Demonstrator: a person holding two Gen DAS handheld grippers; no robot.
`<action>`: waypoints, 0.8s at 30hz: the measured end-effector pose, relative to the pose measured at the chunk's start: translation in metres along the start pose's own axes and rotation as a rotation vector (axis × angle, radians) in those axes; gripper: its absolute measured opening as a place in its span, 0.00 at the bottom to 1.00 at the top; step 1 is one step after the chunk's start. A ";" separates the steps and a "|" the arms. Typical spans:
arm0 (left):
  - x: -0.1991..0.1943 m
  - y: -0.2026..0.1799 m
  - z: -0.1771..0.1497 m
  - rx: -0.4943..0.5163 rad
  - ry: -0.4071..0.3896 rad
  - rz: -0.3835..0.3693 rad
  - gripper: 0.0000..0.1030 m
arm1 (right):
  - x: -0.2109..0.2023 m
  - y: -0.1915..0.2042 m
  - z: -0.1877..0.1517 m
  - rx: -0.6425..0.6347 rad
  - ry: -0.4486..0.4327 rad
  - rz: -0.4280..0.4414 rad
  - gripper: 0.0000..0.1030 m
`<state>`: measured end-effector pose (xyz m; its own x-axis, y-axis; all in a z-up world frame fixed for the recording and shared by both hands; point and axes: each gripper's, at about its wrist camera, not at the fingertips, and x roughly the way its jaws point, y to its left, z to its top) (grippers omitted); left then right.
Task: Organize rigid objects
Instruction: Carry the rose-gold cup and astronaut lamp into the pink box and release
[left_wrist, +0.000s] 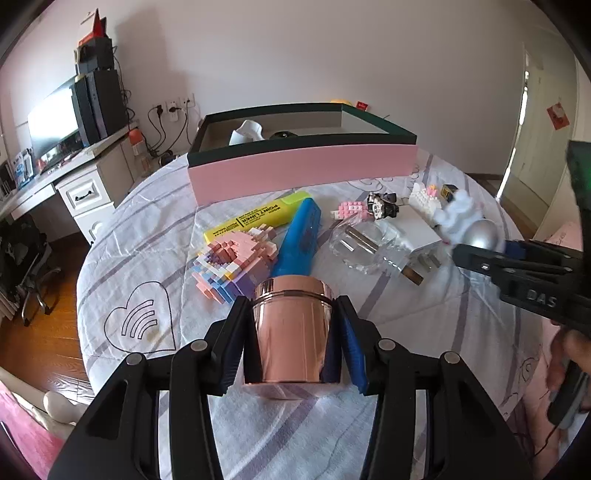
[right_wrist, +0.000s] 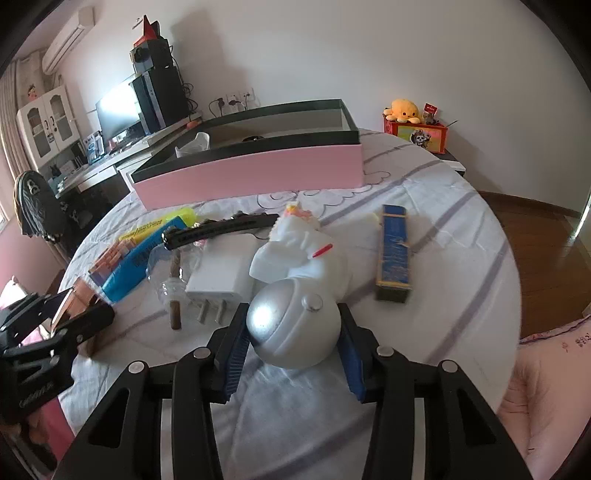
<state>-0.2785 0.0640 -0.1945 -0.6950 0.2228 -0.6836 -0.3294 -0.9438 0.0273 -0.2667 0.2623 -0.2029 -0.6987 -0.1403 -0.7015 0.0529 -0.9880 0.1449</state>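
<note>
Rose-gold metal jar (left_wrist: 291, 332): nearest item, clamped between the pads of your left tongs (left_wrist: 291, 328), jaws narrowed to its width, its base at or just above the bed sheet (left_wrist: 140, 236); which, you cannot tell.

Silver ball-headed white toy (right_wrist: 293, 325): set between the pads of your right tongs (right_wrist: 291, 332), pads touching both flanks of the silver ball.

Behind these, loose on the sheet: pink brick model (left_wrist: 236, 266), blue case (left_wrist: 301, 240), yellow highlighter (left_wrist: 258, 218), white plug adapter (right_wrist: 225, 273), clear dish (left_wrist: 360, 243), blue-and-gold box (right_wrist: 395, 251).

Farthest: pink box with dark rim (left_wrist: 299, 173), open, the likely destination, well apart from both held items.

Risks: polished jar and round ball both offer the pads little purchase; either may slip or roll if you lift fast. Your two tongs are close and could collide.

Unclear: box contents mostly hidden by its wall; the toy's white body is blurred.
</note>
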 end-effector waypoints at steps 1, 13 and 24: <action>0.001 -0.001 0.000 0.002 0.001 0.002 0.47 | -0.002 -0.001 -0.001 -0.006 0.003 -0.014 0.44; 0.012 0.000 -0.005 0.007 0.031 -0.016 0.46 | 0.016 -0.004 0.011 -0.012 -0.009 -0.059 0.54; -0.008 -0.001 -0.001 0.026 -0.007 -0.035 0.46 | -0.007 -0.007 0.008 -0.024 -0.031 -0.029 0.50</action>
<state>-0.2717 0.0629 -0.1902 -0.6869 0.2575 -0.6796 -0.3705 -0.9286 0.0226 -0.2681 0.2706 -0.1933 -0.7217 -0.1097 -0.6834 0.0491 -0.9930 0.1077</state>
